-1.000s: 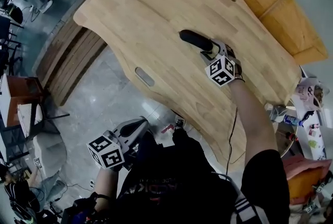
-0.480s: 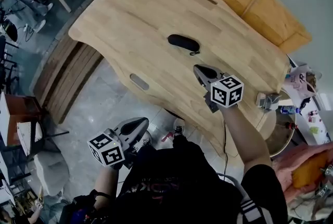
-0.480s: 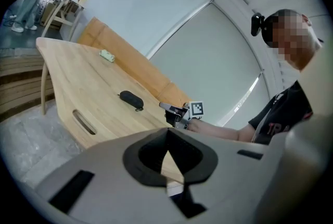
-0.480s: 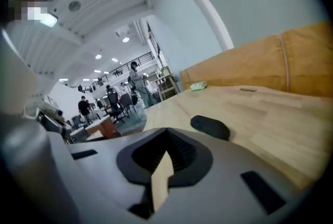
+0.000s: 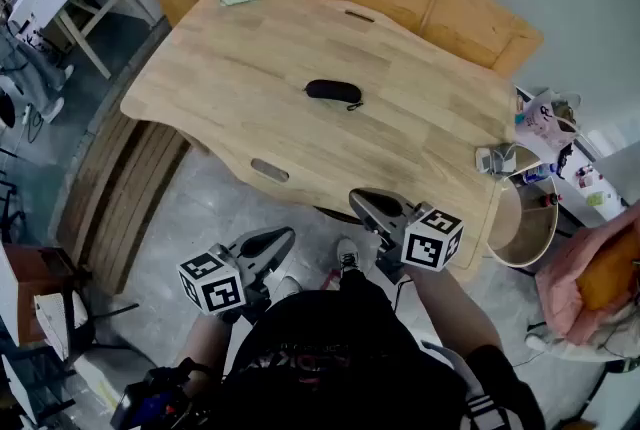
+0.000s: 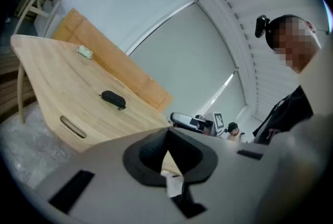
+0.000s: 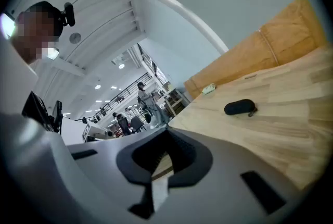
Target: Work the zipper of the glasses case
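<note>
**A:** Confirm claw state.

**B:** Left claw [image 5: 275, 238] clenched on nothing. Right claw [image 5: 365, 203] likewise clenched, empty. Both held off the bench [image 5: 250, 68], just short of its near edge.

**A:** Locate the glasses case [image 5: 333, 92].

**B:** Lying flat near the middle of the bench, well apart from both claws and straight in from the near edge. Long axis roughly parallel to that edge, so crosswise to any reach. Judged nearer the right claw.

**A:** Locate the zipper pull [image 7: 252, 112].

**B:** Shown by the right gripper view as a small tab at the case end toward the bench's right side. Barely made out in the head view. Zipped or unzipped: cannot tell.

**A:** Requirement for the coming move?

**B:** Probably a forward reach over the near edge, approaching the pull end with the right claw.
</note>
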The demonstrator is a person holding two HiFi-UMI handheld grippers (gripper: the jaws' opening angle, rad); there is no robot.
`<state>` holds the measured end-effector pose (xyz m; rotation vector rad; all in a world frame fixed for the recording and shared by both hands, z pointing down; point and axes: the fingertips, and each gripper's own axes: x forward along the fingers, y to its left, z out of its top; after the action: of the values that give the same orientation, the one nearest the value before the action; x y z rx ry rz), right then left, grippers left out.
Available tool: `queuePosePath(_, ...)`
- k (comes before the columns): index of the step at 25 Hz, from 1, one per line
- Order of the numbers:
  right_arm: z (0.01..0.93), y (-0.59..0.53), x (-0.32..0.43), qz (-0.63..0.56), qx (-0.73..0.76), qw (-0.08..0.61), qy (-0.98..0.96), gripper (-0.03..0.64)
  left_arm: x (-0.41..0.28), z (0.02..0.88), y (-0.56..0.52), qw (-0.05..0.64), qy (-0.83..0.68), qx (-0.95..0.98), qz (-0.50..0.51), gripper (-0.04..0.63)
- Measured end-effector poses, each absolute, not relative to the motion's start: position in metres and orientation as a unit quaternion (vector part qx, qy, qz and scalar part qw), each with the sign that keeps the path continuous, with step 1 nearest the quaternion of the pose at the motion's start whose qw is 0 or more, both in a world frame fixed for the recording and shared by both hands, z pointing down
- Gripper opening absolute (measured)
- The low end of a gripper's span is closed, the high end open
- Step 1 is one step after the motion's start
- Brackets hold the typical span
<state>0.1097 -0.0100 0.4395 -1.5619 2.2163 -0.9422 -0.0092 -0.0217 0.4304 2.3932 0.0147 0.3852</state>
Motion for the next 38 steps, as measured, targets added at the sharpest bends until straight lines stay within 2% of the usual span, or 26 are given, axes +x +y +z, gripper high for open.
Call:
queuePosePath(9, 0.43, 0.04, 0.011, -0.324, -0.55, 0.154, 0.754, 0.014, -0.052, 0.434, 0.004, 0.343, 0.065, 0.924, 0.155, 0.011)
queuePosePath(16, 0.427, 0.061, -0.035, -0.323, -0.555, 0.155, 0.751, 0.014, -0.075, 0.433, 0.021, 0.337, 0.093, 0.922, 0.164, 0.011)
queuePosePath(38, 0.432, 0.056, -0.08, -0.32, -0.554, 0.162, 0.751, 0.014, -0.106, 0.436, 0.029, 0.325, 0.119, 0.924, 0.164, 0.011)
